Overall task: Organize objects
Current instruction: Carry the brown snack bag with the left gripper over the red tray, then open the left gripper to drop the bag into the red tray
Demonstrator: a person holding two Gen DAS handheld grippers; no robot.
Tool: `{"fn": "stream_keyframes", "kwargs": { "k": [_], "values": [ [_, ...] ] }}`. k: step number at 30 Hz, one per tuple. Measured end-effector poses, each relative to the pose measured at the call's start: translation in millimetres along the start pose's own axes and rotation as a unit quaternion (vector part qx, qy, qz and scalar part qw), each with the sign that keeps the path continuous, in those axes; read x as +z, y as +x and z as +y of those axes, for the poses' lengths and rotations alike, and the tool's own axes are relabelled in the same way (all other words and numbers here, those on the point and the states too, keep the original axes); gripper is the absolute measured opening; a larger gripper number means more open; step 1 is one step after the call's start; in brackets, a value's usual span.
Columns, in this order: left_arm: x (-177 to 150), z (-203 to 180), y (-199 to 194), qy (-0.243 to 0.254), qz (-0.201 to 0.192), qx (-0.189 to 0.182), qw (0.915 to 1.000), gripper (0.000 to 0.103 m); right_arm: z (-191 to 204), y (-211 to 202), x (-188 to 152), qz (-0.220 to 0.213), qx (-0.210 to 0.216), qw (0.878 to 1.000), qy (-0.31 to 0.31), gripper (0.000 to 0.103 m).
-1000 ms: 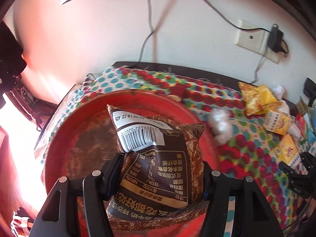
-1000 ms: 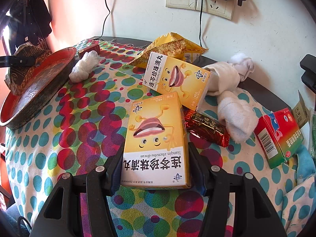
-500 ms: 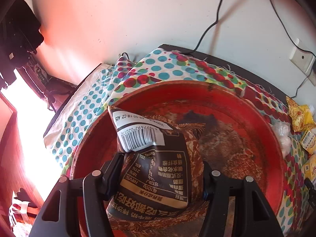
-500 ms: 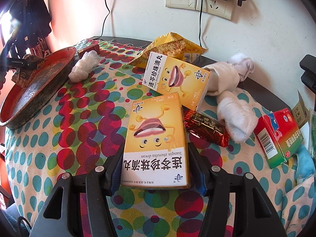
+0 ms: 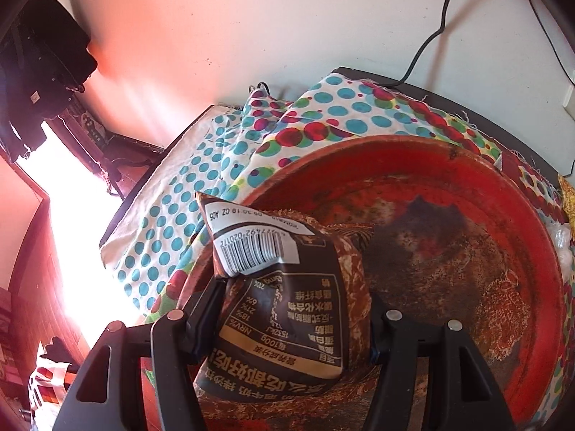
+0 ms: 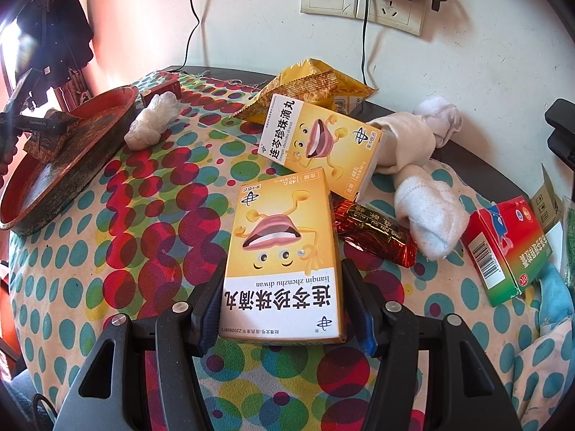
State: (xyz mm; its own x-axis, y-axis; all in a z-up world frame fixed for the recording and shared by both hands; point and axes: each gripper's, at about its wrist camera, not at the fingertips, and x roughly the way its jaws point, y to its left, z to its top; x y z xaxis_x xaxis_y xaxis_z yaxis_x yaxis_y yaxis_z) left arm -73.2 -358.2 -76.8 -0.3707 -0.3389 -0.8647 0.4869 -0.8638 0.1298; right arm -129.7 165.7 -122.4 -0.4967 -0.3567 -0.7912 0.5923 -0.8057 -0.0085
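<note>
Over the last second the left gripper [image 5: 293,319] has swung its brown packet [image 5: 284,305] from mid-tray to the red tray [image 5: 485,186]'s left rim at lower centre, so release looks close. The crinkled packet shows a barcode, clamped between both pads. The right gripper [image 6: 284,309] has stayed put, pinching a yellow box [image 6: 284,251] over the dotted cloth [image 6: 118,237].

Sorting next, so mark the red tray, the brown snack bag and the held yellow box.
red tray [image 5: 424,158]: left wrist view, far rim.
brown snack bag [image 5: 287,309]: left wrist view, printed back.
yellow box [image 6: 284,251]: right wrist view, top face.
</note>
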Motion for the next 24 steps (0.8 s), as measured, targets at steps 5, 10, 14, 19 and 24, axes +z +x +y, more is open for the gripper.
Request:
{"fn": "stream_keyframes", "kwargs": {
  "k": [5, 10, 14, 19, 24],
  "values": [
    [0.1, -0.1, 0.6, 0.011, 0.006, 0.027, 0.9996, 0.068, -0.2, -0.2, -0.4, 0.0, 0.0, 1.0, 0.001, 0.057],
    [0.8, -3.1, -8.8, 0.028, -0.005, 0.046, 0.9986, 0.069, -0.2, 0.6, -0.1, 0.0, 0.0, 1.0, 0.0, 0.057],
    [-0.5, -2.7, -21.4, 0.034, -0.015, 0.055, 0.9978, 0.069, -0.3, 0.6, -0.1, 0.0, 0.0, 1.0, 0.0, 0.057],
    [-5.9, 2.8, -43.6, 0.019, -0.033, 0.043, 0.9984, 0.069, -0.8, 0.6, -0.1, 0.0, 0.0, 1.0, -0.001, 0.057],
    [-28.2, 0.2, -63.4, 0.005, -0.039, 0.022, 0.999, 0.069, -1.3, -0.2, -0.2, -0.003, -0.003, 1.0, -0.001, 0.054]
  ]
}}
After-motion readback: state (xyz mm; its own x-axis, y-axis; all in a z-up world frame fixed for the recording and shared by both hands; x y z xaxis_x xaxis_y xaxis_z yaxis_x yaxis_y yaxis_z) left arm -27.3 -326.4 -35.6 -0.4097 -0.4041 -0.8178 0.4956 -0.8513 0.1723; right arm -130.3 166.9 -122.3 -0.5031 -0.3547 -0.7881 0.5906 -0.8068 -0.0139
